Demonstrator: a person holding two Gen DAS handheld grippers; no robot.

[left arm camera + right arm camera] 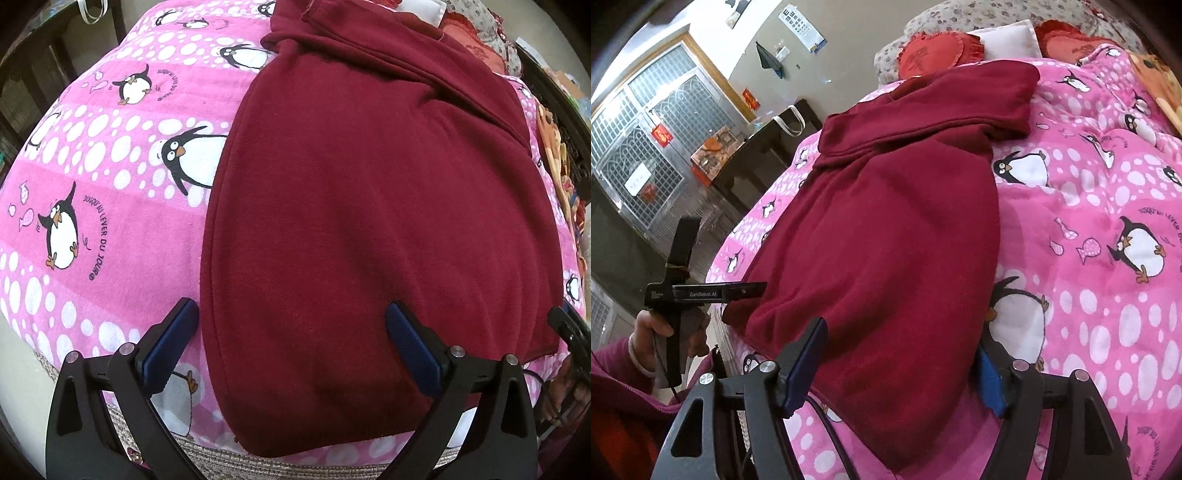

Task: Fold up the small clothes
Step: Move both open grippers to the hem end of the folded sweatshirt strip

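Observation:
A dark red garment (369, 206) lies folded lengthwise on a pink penguin blanket (92, 184), its sleeve part bunched at the far end. My left gripper (291, 325) stands wide open low over the garment's near end. One finger (181, 332) is over the blanket just left of the cloth edge, and the other finger (406, 336) is above the cloth. In the right wrist view the same garment (886, 229) runs away from my right gripper (901, 362). It is open astride the near corner, and its pads do not pinch the cloth.
Red heart cushions (934, 51) and a white pillow (1008, 37) lie at the head of the bed. A dark table (764, 147) with a bag stands beside the bed, near a barred window (646, 122). A hand (650, 328) grips the left tool at the bed's edge.

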